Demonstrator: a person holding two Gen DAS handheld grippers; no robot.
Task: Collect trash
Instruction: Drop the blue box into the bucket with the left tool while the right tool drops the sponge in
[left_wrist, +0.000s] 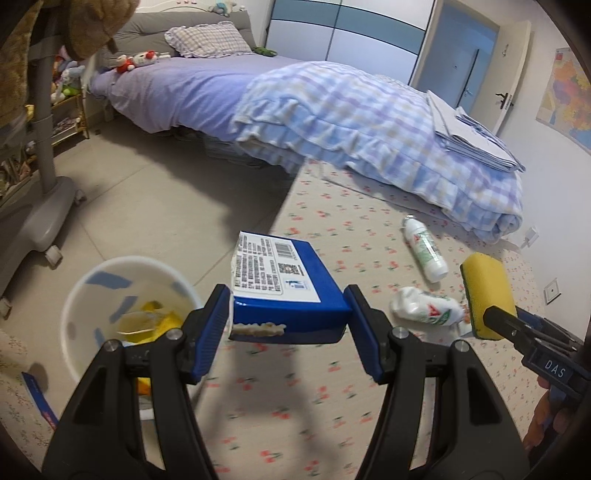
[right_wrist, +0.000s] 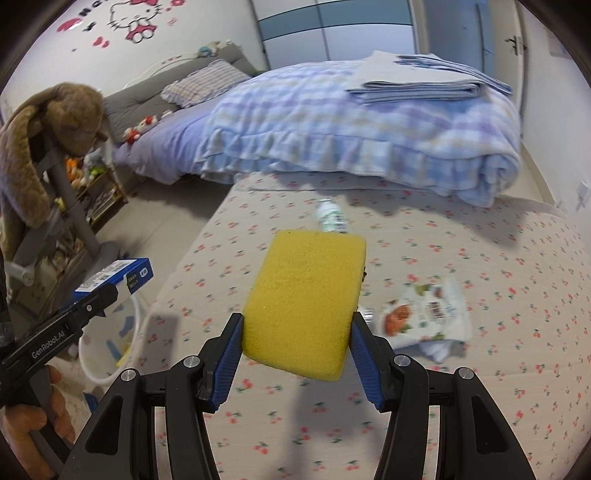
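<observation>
A blue box (left_wrist: 291, 291) is gripped in the left gripper (left_wrist: 288, 325) jaws, a yellow sponge (right_wrist: 306, 302) in the right gripper (right_wrist: 295, 350). Both are mid-carry; next, release over the white bin (left_wrist: 74, 295) at 9 o'clock.

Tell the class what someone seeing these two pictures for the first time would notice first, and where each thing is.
The yellow sponge, clamped in the right gripper above the cherry-print mat, fills the middle of the right wrist view. In the left wrist view a blue box sits gripped in the left gripper, beside the white bin on the floor. Behind both lies the checked blanket on the bed.
</observation>
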